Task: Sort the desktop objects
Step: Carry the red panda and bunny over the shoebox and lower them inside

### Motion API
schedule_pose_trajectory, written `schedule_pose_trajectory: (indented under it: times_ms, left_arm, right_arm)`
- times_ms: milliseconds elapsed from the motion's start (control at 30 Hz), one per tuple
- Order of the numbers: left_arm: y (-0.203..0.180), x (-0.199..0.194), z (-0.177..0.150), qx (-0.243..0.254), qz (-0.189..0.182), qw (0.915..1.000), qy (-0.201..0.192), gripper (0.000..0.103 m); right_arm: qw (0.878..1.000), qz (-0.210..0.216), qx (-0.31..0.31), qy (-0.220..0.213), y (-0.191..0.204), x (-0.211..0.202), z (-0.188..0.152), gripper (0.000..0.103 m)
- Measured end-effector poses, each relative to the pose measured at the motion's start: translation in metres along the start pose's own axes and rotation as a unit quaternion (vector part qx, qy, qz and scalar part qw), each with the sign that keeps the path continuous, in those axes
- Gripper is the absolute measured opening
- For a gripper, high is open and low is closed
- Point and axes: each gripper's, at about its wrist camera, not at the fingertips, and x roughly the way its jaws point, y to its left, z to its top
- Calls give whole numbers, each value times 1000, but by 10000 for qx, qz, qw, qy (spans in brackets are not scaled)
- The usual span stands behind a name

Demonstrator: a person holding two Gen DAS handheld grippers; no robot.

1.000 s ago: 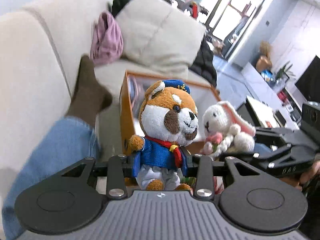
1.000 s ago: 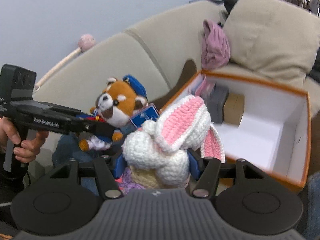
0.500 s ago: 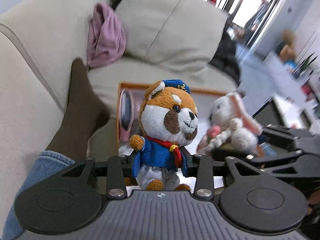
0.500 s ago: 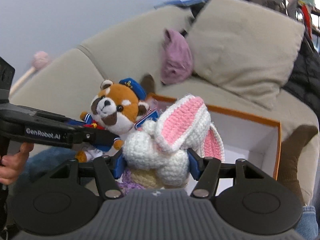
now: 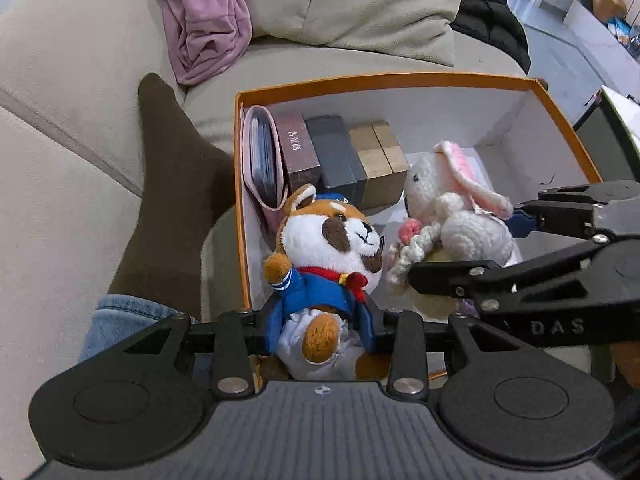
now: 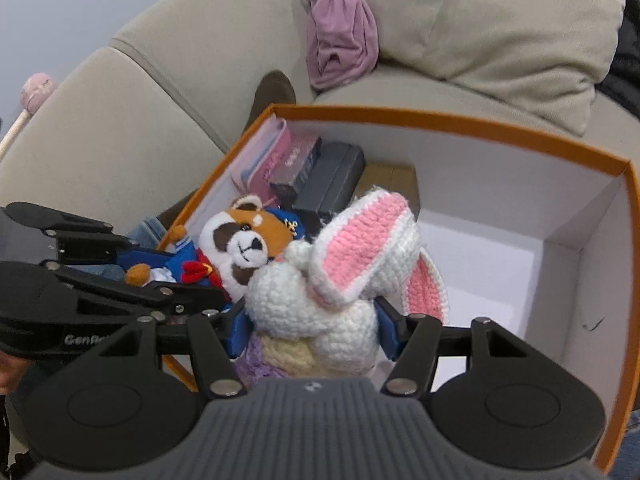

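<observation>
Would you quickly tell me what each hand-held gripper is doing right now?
Left hand-held gripper: closed on the sailor fox plush.
Right hand-held gripper: closed on the crochet bunny.

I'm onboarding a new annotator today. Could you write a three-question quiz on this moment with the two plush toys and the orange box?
1. True or false: the left gripper is shut on the fox plush.
2. What does the right gripper hold? A) crocheted bunny B) grey case
3. Fill in: the small boxes stand along the ___ wall of the orange box.

Key: 1 true; 2 A; 3 far.
</observation>
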Motion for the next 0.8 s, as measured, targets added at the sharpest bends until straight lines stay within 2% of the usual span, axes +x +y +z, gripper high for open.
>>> schedule_pose_trajectory:
  times_ms: [300, 433, 667, 800]
  left_arm:
    - [0, -6, -10, 97, -39, 9996, -281, 51]
    - [11, -15, -13, -104, -320, 9985, -426, 54]
    - [24, -31, -22, -331, -583, 9934, -927, 56]
    - [30, -40, -26, -449, -495, 9900, -1243, 59]
  right_arm:
    - [9997, 13, 36, 246, -3, 20, -8, 63]
    - [9998, -24, -81, 202, 9, 27, -7, 65]
    - [9976, -365, -574, 155, 35, 41, -2, 68]
    - [9963, -457, -715, 158, 41, 41, -2, 72]
